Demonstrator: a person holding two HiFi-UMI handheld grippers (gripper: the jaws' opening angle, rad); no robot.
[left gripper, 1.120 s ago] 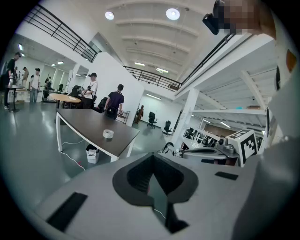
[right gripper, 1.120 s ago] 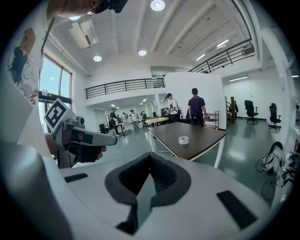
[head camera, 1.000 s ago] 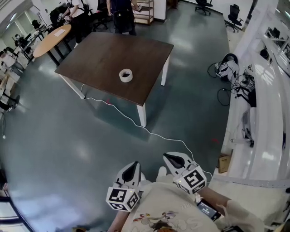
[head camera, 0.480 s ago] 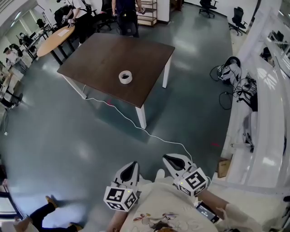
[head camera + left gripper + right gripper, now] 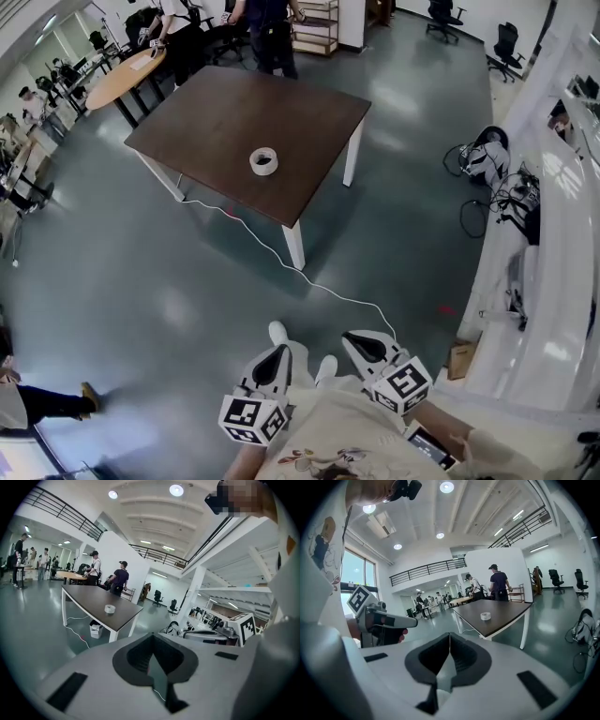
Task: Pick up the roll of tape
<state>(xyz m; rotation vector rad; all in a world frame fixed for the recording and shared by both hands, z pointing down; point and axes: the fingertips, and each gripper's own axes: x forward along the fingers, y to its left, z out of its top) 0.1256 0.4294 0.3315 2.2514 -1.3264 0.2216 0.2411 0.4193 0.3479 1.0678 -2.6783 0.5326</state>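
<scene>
A roll of whitish tape (image 5: pixel 263 161) lies flat near the middle of a dark brown table (image 5: pixel 234 103) with white legs, far ahead of me across the floor. The same roll shows small and distant in the left gripper view (image 5: pixel 109 609) and the right gripper view (image 5: pixel 485 616). My left gripper (image 5: pixel 277 356) and right gripper (image 5: pixel 356 342) are held side by side close to my body, both pointing toward the table. Both are shut with nothing between the jaws, as each gripper's own view shows for the left gripper (image 5: pixel 153 634) and the right gripper (image 5: pixel 450 634).
A white cable (image 5: pixel 281 258) runs over the grey floor from the table toward me. People (image 5: pixel 272 28) stand behind the table by a round wooden table (image 5: pixel 122 75). A white counter (image 5: pixel 553 234) lines the right side, with a bag and cables (image 5: pixel 483 150) beside it. A small bin (image 5: pixel 96 629) stands under the table.
The table and tape have slid slightly rightward and lower in the head view. A person has walked along the lower left edge. Both grippers stay shut and together.
</scene>
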